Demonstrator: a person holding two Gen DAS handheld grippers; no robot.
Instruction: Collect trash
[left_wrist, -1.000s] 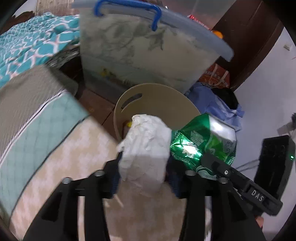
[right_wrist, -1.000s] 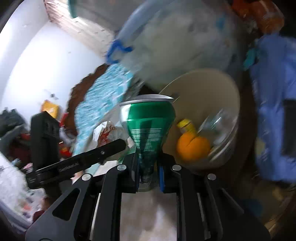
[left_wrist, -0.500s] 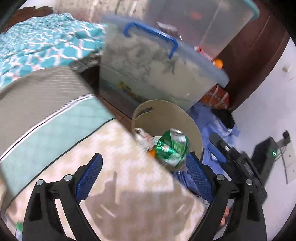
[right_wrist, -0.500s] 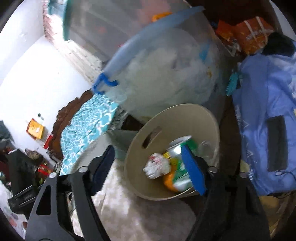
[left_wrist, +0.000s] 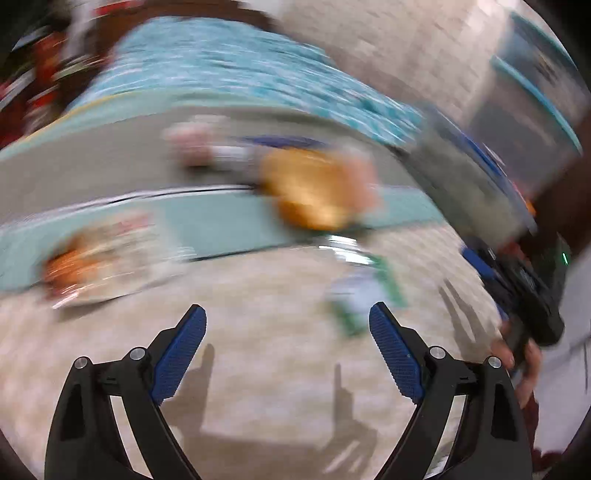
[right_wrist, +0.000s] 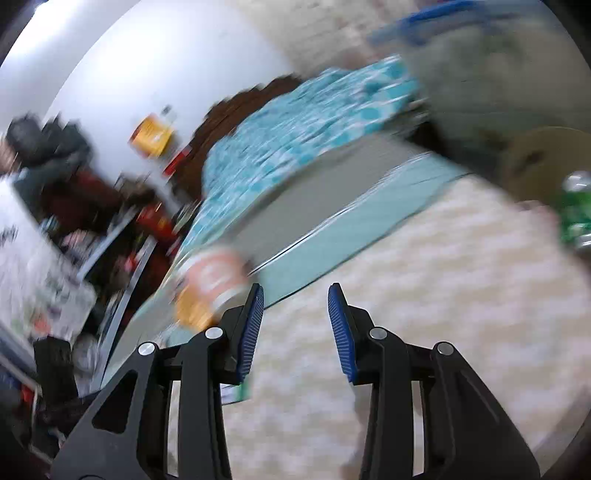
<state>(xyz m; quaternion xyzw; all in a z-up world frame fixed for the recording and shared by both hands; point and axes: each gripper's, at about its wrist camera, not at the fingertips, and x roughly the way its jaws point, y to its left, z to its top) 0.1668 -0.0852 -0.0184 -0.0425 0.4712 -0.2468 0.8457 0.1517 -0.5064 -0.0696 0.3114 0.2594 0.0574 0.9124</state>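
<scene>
Both views are blurred by motion. My left gripper (left_wrist: 286, 325) is open and empty above the beige patterned bed cover (left_wrist: 258, 302). Ahead of it lie an orange wrapper (left_wrist: 314, 188), a white and orange packet (left_wrist: 99, 258) at the left, and a green and white wrapper (left_wrist: 362, 295) near the right finger. My right gripper (right_wrist: 295, 306) is open and empty. An orange and white packet (right_wrist: 210, 284) lies just left of its left finger. The beige bin (right_wrist: 543, 162) with a green can (right_wrist: 576, 214) in it sits at the far right edge.
A teal patterned blanket (left_wrist: 258, 70) lies at the back of the bed. A large clear storage box with a blue handle (left_wrist: 476, 177) stands at the right. My right gripper's body and hand (left_wrist: 524, 295) show at the right edge. Clutter (right_wrist: 74, 206) fills the room's left side.
Both grippers let go of the tissue and the green can into the bin, then swung left, away from the bin, over the bed. Both are now open and empty.
</scene>
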